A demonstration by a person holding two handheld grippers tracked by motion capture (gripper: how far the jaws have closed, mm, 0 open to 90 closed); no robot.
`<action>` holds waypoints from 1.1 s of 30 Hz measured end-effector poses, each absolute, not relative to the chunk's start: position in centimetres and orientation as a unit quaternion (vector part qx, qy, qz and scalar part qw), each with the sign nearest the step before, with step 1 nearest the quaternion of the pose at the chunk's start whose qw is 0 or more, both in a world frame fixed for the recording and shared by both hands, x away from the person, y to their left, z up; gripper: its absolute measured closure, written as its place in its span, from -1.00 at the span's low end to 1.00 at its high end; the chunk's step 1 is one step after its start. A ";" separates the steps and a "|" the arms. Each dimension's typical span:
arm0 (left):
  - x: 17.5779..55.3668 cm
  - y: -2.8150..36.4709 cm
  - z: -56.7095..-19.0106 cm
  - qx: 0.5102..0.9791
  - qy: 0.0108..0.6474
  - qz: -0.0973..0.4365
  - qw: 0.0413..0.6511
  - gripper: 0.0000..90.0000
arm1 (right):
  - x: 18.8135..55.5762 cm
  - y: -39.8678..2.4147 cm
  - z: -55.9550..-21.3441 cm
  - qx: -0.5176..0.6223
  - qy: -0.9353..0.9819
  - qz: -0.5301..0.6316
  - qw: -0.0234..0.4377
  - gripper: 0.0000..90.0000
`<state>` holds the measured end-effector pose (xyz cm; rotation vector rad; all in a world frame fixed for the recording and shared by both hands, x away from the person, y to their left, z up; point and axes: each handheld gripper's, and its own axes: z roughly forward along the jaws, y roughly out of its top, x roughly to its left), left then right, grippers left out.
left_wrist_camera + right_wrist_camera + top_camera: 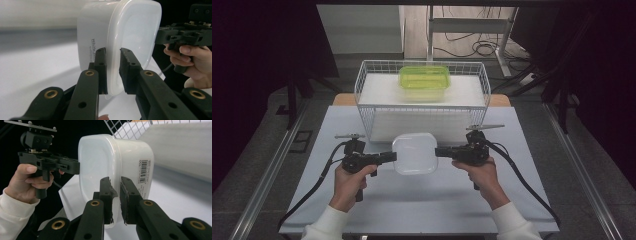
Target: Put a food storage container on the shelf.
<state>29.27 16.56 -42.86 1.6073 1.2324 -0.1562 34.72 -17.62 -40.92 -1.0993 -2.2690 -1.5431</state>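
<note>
Carrying the white lidded container (414,153) well means keeping both sides level. It hangs at the centre of the high view, just below the wire basket (362,82), above the pale desk (422,205). The left hand-held gripper (393,157) pinches its rim on one side, and the right hand-held gripper (438,151) pinches the opposite rim. I'd judge even grip pressure matters most, since the thin rim could slip. A green container (424,80) already sits in the basket at upper centre.

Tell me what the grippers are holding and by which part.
Both hold the white lidded container: the left gripper is clamped on its lid rim at one side, the right gripper on the rim at the opposite side.
</note>
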 end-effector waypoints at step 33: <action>35.2 15.6 -32.1 0.684 0.466 -0.020 0.561 0.71 | 39.1 -18.6 -29.6 -0.344 -0.760 -0.550 0.028 0.78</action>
